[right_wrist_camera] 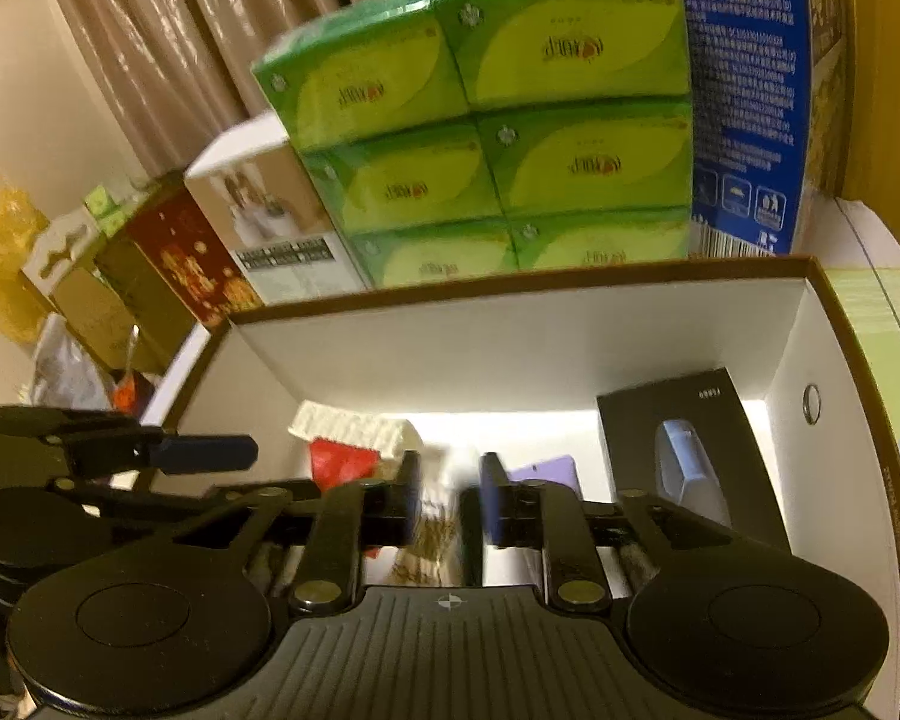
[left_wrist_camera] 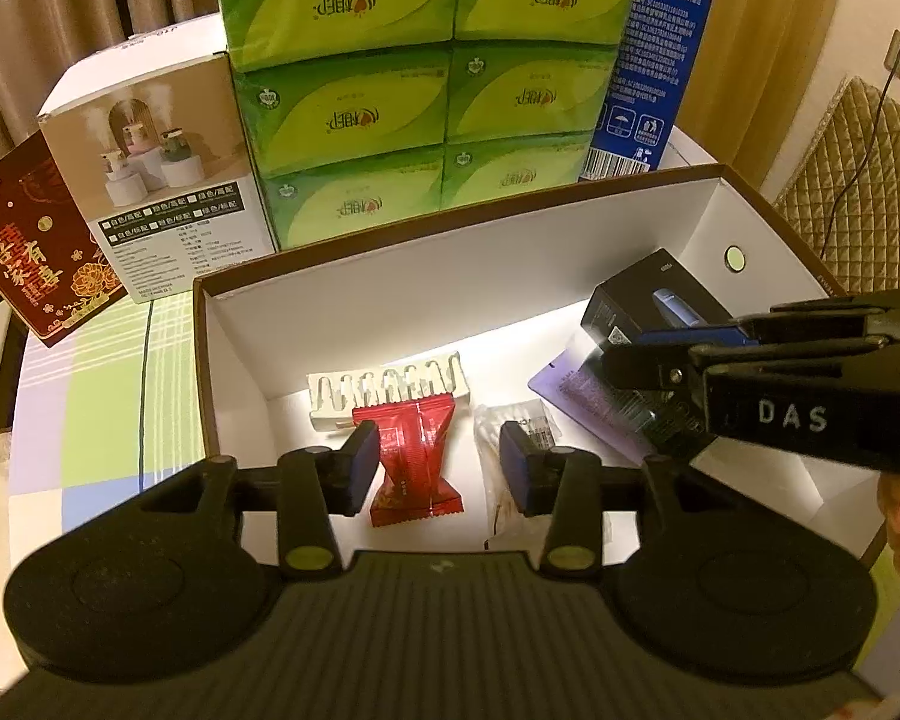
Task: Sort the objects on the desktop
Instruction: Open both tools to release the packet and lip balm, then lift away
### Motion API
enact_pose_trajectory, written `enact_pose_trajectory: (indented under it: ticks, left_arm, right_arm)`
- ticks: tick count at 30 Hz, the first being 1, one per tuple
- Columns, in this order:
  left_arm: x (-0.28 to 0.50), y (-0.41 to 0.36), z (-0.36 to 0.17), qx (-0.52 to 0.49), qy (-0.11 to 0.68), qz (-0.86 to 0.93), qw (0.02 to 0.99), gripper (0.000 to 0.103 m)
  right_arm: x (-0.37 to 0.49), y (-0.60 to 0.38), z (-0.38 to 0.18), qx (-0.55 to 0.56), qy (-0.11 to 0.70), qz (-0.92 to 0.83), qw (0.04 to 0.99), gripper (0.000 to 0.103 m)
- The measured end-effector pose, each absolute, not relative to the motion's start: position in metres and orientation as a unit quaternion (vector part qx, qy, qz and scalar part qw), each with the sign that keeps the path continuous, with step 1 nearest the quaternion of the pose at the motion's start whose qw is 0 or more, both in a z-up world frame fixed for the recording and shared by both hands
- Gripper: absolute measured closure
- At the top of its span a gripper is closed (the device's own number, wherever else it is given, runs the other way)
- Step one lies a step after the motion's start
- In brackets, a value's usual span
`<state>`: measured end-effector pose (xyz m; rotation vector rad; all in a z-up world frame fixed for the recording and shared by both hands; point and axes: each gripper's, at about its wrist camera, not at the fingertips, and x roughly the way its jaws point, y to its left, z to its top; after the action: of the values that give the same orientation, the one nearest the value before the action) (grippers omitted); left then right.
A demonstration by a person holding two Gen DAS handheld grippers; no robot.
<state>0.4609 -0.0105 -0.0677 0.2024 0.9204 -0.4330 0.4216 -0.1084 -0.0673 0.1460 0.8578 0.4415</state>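
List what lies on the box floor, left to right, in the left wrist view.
White comb-like plastic piece → red candy wrapper → clear packet → purple card → black product box.

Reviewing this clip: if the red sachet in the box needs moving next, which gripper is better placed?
Left. The left gripper hangs open right over the red sachet, one pad beside it. The right gripper sits over the clear packet, further right.
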Motion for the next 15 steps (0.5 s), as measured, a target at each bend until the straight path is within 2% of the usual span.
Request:
enact_pose_trajectory:
  ticks: [1, 5, 13, 15]
  left_arm:
    - [0.46, -0.01, -0.067, 0.097, 0.438, -0.207, 0.87, 0.06]
    - [0.457, -0.011, -0.063, 0.098, 0.433, -0.207, 0.872, 0.053]
    - [0.449, -0.011, -0.054, 0.099, 0.421, -0.208, 0.877, 0.033]
    - [0.446, -0.011, -0.051, 0.097, 0.417, -0.207, 0.879, 0.028]
  right_arm:
    - [0.421, -0.11, -0.065, 0.073, 0.407, 0.21, 0.886, 0.05]
    - [0.421, -0.116, -0.057, 0.082, 0.401, 0.21, 0.888, 0.047]
    - [0.413, -0.126, -0.049, 0.065, 0.392, 0.202, 0.895, 0.016]
    - [0.41, -0.13, -0.046, 0.062, 0.389, 0.201, 0.897, 0.012]
